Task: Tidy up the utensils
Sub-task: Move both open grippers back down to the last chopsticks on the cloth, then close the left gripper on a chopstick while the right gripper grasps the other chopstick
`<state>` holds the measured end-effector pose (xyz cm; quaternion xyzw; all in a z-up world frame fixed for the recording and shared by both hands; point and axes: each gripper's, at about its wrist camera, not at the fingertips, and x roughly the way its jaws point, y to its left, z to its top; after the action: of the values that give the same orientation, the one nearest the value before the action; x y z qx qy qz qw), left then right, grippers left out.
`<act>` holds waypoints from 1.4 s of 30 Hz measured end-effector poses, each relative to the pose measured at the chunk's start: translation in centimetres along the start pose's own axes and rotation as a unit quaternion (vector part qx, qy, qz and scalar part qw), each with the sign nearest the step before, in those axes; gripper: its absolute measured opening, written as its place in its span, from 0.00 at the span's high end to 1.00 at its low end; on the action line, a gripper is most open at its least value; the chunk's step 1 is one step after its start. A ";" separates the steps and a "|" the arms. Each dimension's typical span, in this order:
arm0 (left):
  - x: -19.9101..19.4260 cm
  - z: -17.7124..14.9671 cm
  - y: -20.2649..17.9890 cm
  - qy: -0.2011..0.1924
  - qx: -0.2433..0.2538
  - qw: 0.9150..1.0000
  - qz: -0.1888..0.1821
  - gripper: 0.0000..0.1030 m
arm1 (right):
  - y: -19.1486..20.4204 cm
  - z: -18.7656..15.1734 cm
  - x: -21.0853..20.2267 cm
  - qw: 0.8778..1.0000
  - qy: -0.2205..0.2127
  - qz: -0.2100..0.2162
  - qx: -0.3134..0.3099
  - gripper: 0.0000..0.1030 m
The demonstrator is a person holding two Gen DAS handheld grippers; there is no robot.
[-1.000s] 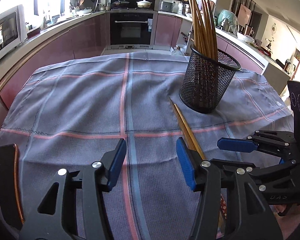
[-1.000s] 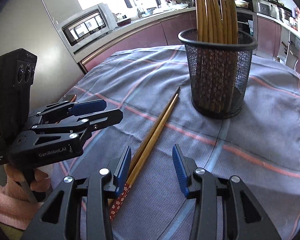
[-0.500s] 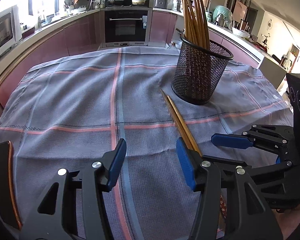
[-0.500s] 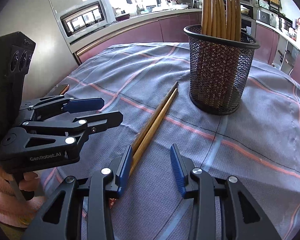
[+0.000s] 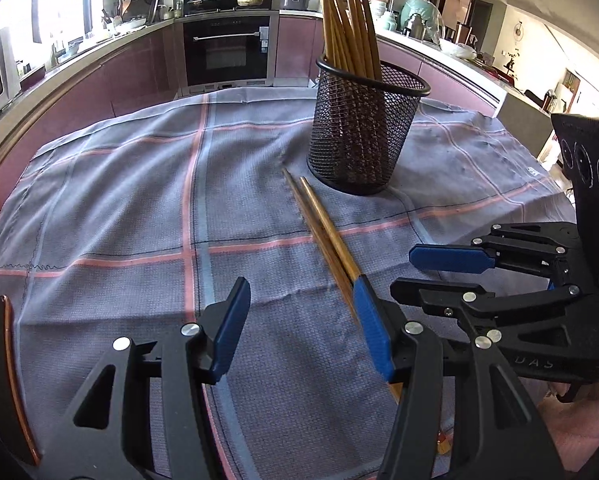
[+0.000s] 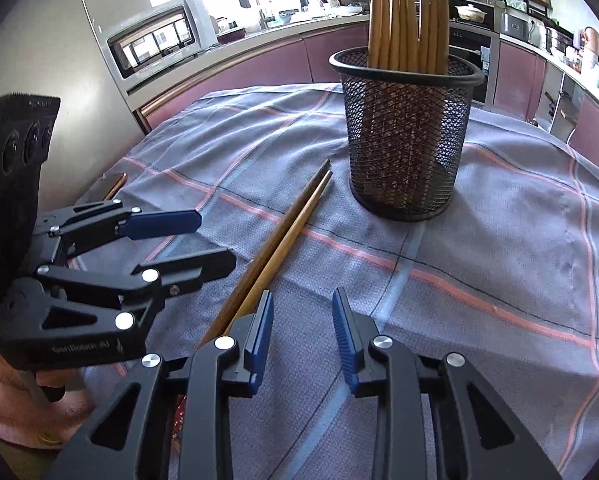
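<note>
Both claws were open and held nothing. In the left wrist view, the left claw (image 5: 301,324) sat at the bottom centre of the frame with its jaws spread wide, low over the checked cloth (image 5: 131,208) on the table, while the right claw (image 5: 439,276) reached in from the right edge, turned on its side, its jaws parted. Between them lay the loose pair of chopsticks (image 5: 319,224), running from the lower middle of the frame up toward the mesh holder (image 5: 365,128) at upper centre, tips just short of its base. That holder stood upright, already full of chopsticks (image 5: 349,28).

In the right wrist view, the left claw (image 6: 187,236) came in from the left edge and the right claw (image 6: 301,344) filled the bottom centre; the loose pair passed under its left finger rather than between the two.

My judgement: closing from that offset would likely pinch only one stick or push both aside. The claws were close, so they could collide. A tilted pair could also jam against the standing sticks or tip the light holder.
</note>
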<state>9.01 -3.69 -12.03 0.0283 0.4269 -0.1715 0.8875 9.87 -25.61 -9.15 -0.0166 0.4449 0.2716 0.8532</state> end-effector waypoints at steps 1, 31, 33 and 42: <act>0.1 0.0 -0.1 0.002 0.001 1.000 -0.001 0.48 | 0.0 0.1 0.0 1.000 -0.001 0.003 0.002 0.72; 0.6 -1.1 0.0 0.021 -0.003 1.000 -0.022 0.69 | 1.0 2.4 2.2 1.000 -0.001 0.007 -0.008 0.72; 0.5 -1.2 0.0 0.020 -0.004 1.000 -0.023 0.69 | 1.3 2.6 2.4 1.000 0.000 -0.001 -0.015 0.73; 0.8 -1.0 -0.1 0.021 -0.006 0.999 -0.025 0.66 | 0.7 2.7 2.4 1.000 0.012 -0.011 -0.014 0.85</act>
<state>8.72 -3.79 -13.23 0.0162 0.4472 -0.1908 0.8737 12.68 -23.21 -9.18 -0.0367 0.4512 0.2685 0.8503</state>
